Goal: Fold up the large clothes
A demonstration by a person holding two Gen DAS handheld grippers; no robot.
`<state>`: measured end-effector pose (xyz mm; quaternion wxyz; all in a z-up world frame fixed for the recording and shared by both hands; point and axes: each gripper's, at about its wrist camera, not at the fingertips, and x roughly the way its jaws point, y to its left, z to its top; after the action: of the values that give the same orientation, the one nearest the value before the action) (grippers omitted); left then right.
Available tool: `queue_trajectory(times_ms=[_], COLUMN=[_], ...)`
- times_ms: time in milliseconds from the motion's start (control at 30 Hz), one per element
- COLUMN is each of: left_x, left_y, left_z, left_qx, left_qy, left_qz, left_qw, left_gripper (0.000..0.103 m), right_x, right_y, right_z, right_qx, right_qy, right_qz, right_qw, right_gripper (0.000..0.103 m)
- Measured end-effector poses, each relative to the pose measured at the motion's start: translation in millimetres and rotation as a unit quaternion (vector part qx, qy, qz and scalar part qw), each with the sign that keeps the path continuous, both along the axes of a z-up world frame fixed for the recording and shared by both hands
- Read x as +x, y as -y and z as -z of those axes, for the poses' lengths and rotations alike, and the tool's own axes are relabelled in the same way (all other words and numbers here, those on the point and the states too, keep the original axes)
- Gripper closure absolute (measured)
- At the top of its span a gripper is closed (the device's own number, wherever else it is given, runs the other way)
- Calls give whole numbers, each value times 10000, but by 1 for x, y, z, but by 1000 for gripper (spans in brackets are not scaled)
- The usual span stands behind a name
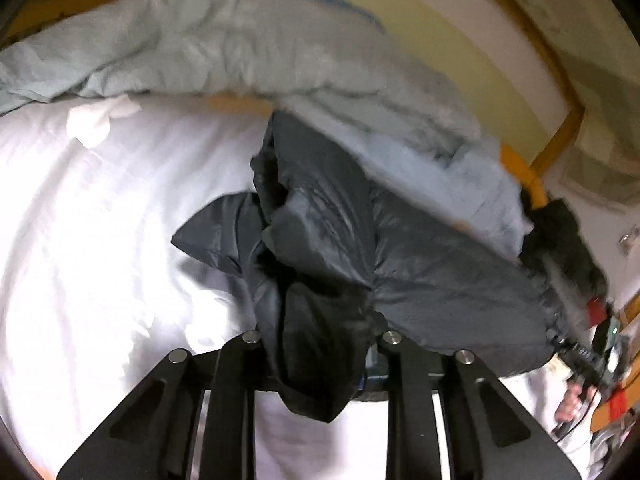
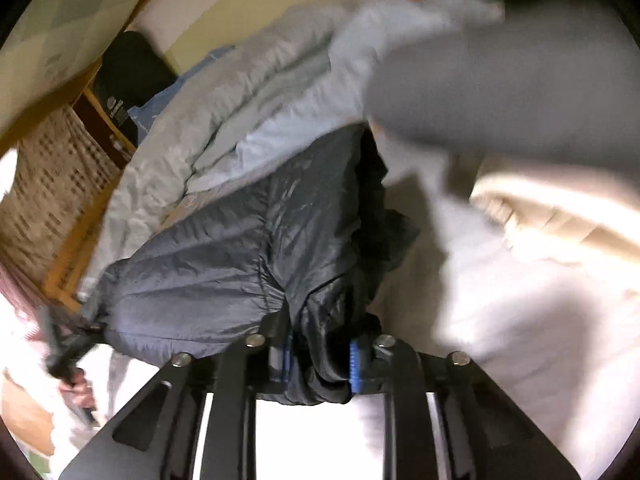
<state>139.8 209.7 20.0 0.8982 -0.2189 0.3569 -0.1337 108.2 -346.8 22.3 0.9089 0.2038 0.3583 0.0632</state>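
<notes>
We have the jacket (image 1: 420, 280) pinched at 2 points: the left gripper (image 1: 320, 360) is clamped narrow on one bunched dark edge, and the right gripper (image 2: 316, 360) is clamped narrow on another. The jacket hangs between them, partly lifted above the white bed (image 1: 100, 220), its far end against the grey duvet (image 1: 220, 40). We judge this the lift-and-spread step. Next we need to pull both corners apart evenly and lay the jacket flat.

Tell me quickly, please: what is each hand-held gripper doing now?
Left hand-held gripper: closed on the dark puffy jacket.
Right hand-held gripper: closed on the same jacket.
</notes>
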Motion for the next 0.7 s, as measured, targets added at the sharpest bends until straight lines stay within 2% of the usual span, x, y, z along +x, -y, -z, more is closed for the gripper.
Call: queue_trajectory(times_ms=[133,233,267,300,367,433,500,533,567,600,633,700], left_x=[-34,-47,-48,-51,-58,-65,-72,-79,-85,-90,-94,-94], left_y=[29,45,51,56,64,67,64,62,60,57,54,52], left_z=[-25,-25,-22,-20,-17,-20,-25,-30,-34,-39,-45,-50], left_qx=[436,784,972,1222,1746,2058,2302,2440,2510,2525,2463,2183], left_qy=[542,630,647,718,922,1120,1367,1625,1838,2046,2194,2269], left_qz=[341,504,476,360,125,-53,-390,-681,-845,-940,-954,-724], left_qw=[9970,9937,9920,9892,9802,9721,9627,9536,9466,9410,9392,9464], left_gripper=[82,79,75,65,53,49,33,29,24,21,21,21], right_x=[-41,-72,-76,-79,-81,-81,-86,-95,-105,-114,-122,-129], right_y=[4,9,12,15,17,9,-3,-5,-12,-17,-21,-32], right_z=[-37,-52,-50,-45,-34,-30,-37,-41,-49,-57,-63,-75], right_qx=[-344,-704,-868,-1010,-1223,-1705,-2178,-2335,-2483,-2576,-2632,-2667], right_qy=[316,518,450,355,238,256,488,703,1053,1384,1620,1932], right_qz=[606,858,883,963,1209,1391,1457,1527,1637,1747,1786,1627], right_qw=[9971,9925,9913,9896,9848,9751,9638,9577,9489,9402,9341,9301], right_gripper=[86,85,83,81,73,70,56,38,26,24,24,22])
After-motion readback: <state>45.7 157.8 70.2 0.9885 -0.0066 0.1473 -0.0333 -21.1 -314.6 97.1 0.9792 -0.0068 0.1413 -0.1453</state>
